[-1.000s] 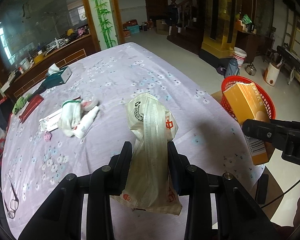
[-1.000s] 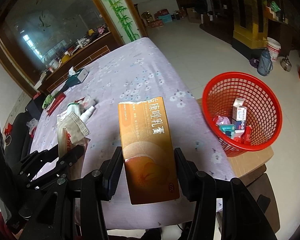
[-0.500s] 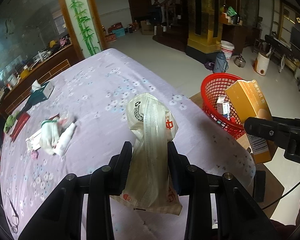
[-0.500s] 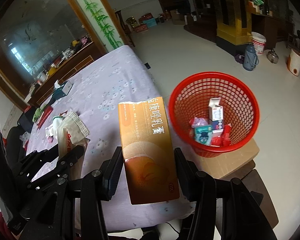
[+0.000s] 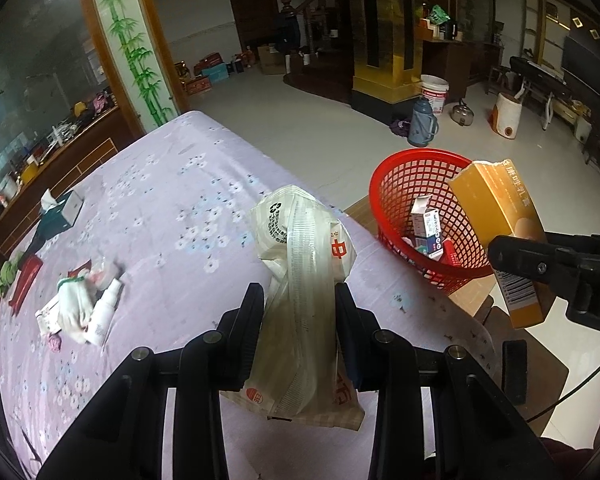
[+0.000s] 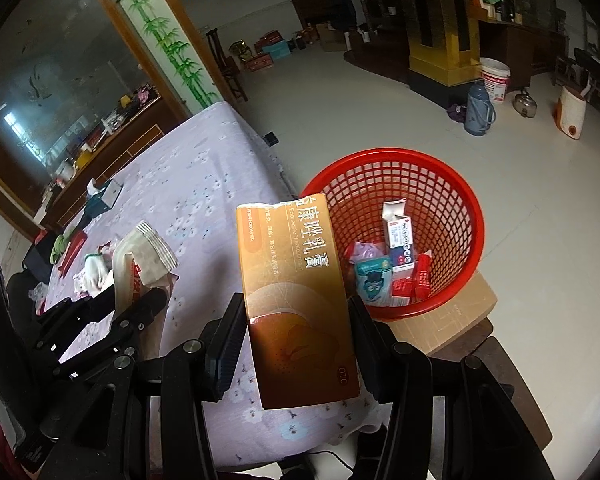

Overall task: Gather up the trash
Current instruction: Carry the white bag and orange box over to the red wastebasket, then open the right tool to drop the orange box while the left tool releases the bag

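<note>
The red basket (image 6: 396, 236) has drawn nearer, now at one o'clock of my right fingers (image 6: 296, 344), which pinch the orange box (image 6: 296, 300). My left fingers (image 5: 300, 320) squeeze the crumpled wrapper (image 5: 300, 280) above the bench (image 5: 172, 208).

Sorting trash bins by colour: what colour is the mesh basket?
Red basket, clearest in the right wrist view.

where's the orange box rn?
Clamped in the right gripper, the orange box is held upright beside the red basket, off the table's edge.

lilac floral table (image 5: 188, 200), tissue box (image 5: 62, 212), spray bottle (image 5: 105, 312)
</note>
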`<control>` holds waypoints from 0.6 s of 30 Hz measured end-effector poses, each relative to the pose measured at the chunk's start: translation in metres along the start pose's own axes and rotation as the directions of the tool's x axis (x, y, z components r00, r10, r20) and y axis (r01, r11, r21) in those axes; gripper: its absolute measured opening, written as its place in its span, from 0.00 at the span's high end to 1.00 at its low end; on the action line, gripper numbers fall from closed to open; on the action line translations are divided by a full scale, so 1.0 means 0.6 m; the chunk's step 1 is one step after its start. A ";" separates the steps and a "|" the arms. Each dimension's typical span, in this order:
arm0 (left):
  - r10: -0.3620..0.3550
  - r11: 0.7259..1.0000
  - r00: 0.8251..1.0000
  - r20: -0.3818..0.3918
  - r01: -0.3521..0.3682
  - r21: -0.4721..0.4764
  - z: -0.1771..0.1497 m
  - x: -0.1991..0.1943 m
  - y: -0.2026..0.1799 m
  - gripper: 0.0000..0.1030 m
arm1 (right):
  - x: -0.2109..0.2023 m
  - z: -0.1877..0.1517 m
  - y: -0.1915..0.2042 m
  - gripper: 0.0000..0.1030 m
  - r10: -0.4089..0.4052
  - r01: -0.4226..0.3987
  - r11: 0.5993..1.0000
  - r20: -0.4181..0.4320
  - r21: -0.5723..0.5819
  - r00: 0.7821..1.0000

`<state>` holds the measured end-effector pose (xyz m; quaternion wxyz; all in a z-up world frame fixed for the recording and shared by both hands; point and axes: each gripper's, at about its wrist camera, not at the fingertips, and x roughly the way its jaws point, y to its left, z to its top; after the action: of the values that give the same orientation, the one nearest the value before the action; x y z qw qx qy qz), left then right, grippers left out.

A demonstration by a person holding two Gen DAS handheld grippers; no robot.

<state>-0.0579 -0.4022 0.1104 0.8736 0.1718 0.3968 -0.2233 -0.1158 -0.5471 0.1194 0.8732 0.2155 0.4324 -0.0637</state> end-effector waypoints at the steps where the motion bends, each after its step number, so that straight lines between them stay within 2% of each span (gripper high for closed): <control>1: -0.006 1.000 1.000 0.001 0.006 0.003 0.004 0.002 -0.002 0.67 | 0.000 0.002 -0.004 0.47 -0.003 0.003 1.000 0.003 0.007 1.000; 4: -0.028 1.000 1.000 0.007 0.028 0.012 0.014 0.007 -0.004 0.67 | -0.005 0.013 -0.023 0.47 -0.016 0.015 0.999 0.017 0.034 1.000; 11: -0.152 0.988 0.988 -0.002 0.152 0.015 0.064 0.026 -0.022 0.67 | -0.031 0.060 -0.085 0.47 -0.061 0.051 0.991 0.078 0.124 0.995; 14: -0.207 0.978 0.978 -0.016 0.207 0.016 0.088 0.038 -0.040 0.67 | -0.038 0.082 -0.107 0.47 -0.082 0.067 0.987 0.098 0.145 0.992; 18: -0.294 0.956 0.955 -0.044 0.294 -0.010 0.118 0.057 -0.067 0.67 | -0.027 0.108 -0.133 0.46 -0.084 0.067 0.983 0.091 0.174 0.992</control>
<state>-0.0155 -0.4784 0.1234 0.8219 0.1145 0.4379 -0.3459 -0.1024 -0.6480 0.1408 0.8687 0.2694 0.3900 -0.1439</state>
